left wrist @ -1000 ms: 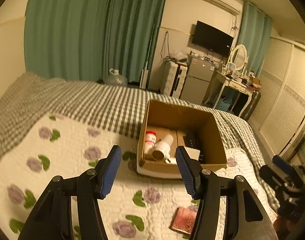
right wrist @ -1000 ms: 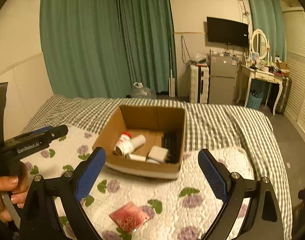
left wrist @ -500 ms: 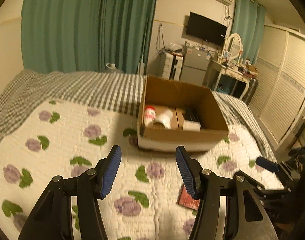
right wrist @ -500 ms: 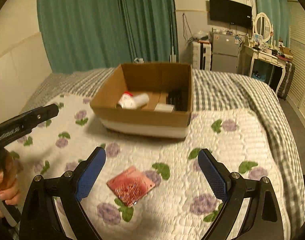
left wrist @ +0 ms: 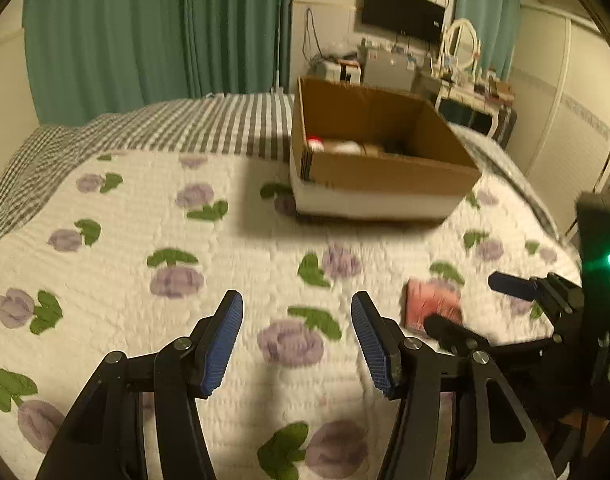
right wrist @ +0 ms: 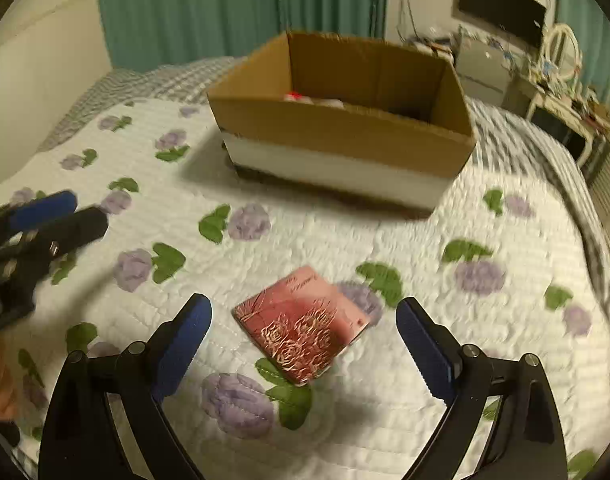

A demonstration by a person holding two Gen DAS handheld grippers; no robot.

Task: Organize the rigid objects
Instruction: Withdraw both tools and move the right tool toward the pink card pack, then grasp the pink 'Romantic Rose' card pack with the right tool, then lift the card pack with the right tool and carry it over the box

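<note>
**Hidden, cropped and blurred**

The brown cardboard box [left wrist: 385, 168] hides most of its contents behind its near wall: only a red-capped white bottle [left wrist: 316, 143] and pale shapes beside it peek over, too blurred to identify. In the left wrist view the flat red patterned packet [left wrist: 431, 302] is smeared and partly covered by the right gripper [left wrist: 475, 306]. The dresser clutter [right wrist: 561, 80] is too small to read.

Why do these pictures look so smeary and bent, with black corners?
Left wrist view: motion blur smears the cardboard box and pink card, while the left tongs stay sharp. Right wrist view: the card between the right tongs is fairly crisp; edges blur. Both: fisheye lens curves the bed, darkens corners; warm dim light.
</note>
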